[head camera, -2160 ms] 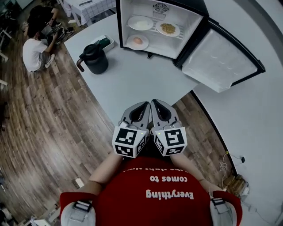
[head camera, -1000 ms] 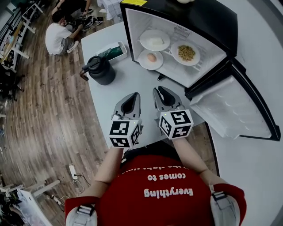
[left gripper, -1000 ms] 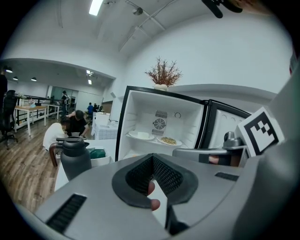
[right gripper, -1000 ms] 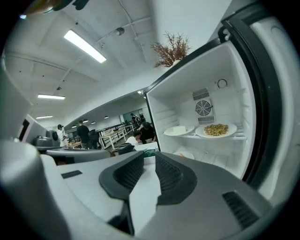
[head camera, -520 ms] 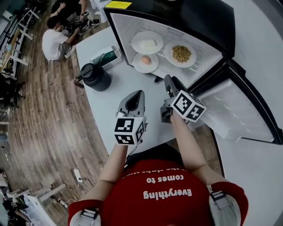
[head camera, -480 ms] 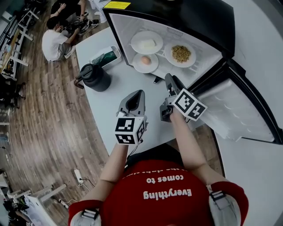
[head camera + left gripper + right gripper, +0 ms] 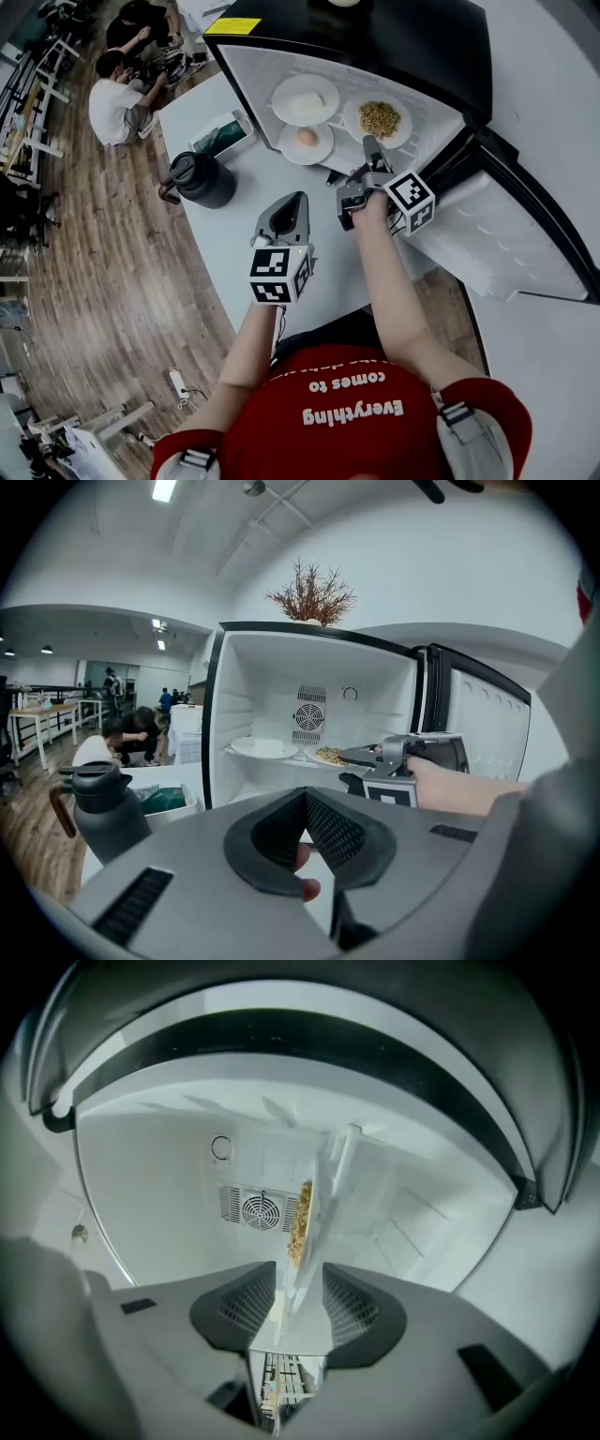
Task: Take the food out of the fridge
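Black fridge (image 7: 403, 37) door open; inside: white-food plate (image 7: 281, 101), egg plate (image 7: 291, 151), noodle plate (image 7: 354, 114).

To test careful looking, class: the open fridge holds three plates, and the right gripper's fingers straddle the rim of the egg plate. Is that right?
No: the right gripper view shows the fingers of the right gripper straddling the rim of the grain plate, not the egg plate.

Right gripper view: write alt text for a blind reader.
The right hand-held gripper, rolled sideways, reaches into a white fridge; its jaws have just been opening and stand either side of a plate of yellowish food, seen edge-on. A fan vent sits behind.
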Demonstrator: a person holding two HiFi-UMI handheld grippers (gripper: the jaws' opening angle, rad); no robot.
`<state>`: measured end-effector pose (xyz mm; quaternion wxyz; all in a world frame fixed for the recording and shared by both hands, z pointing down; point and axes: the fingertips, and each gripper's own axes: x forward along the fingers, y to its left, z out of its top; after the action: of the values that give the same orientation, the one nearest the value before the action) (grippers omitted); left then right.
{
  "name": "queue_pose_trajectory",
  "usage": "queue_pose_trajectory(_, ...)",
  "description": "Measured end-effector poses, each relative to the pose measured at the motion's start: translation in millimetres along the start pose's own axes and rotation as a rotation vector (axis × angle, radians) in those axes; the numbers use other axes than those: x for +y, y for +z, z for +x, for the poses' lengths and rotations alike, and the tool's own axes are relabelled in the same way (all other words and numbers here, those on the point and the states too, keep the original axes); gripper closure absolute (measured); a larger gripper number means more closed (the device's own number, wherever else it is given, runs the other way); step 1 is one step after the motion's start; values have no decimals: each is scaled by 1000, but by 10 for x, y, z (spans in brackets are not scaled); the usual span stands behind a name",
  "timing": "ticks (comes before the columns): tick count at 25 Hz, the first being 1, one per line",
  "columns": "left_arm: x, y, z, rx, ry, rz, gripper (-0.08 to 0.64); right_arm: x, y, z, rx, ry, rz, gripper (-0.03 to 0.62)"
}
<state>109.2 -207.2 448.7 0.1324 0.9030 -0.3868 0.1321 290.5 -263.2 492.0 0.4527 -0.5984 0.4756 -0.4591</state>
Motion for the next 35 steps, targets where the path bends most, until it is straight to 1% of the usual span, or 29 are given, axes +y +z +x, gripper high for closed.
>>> queue_pose_trajectory(5, 42, -13, 139, 16, 2, 34, 557, -50, 55, 107, -35, 17, 49, 456)
queue_pose_trajectory(6, 45, -23, 154, 20, 2, 36, 557, -66, 56, 108, -41, 19, 57, 492)
queue_pose_trajectory(9, 49, -70, 174, 31, 0, 29, 557, -72, 51, 104, -52, 45, 73, 505)
queue_pose_trajectory(10, 49, -89, 173, 35, -1, 24, 557, -67, 53, 106, -54, 52, 78, 539)
queue_pose_trajectory(13, 31, -140, 152, 44, -4, 8, 557, -67, 54, 109, -45, 45, 88, 565)
queue_pose_trajectory(16, 6, -165, 115, 48, -6, 3, 557, -57, 45, 84, -29, 42, 78, 566)
queue_pose_trajectory(18, 1, -158, 81, 45, -5, 4, 557, -41, 17, 52, -14, 45, 89, 566)
queue_pose_trajectory(22, 24, -138, -6, 34, 4, -1, 557, 27, -116, -69, 53, 86, 135, 566)
queue_pose_trajectory(26, 96, -136, -136, 20, 29, -14, 557, 138, -344, -279, 154, 130, 175, 566)
queue_pose_trajectory(30, 156, -204, -378, 15, 54, -42, 557, 122, -561, -637, 255, 132, 222, 566)
queue_pose_trajectory(35, 295, -379, -659, 31, 98, -85, 557, -12, -780, -1009, 398, 129, 214, 566)
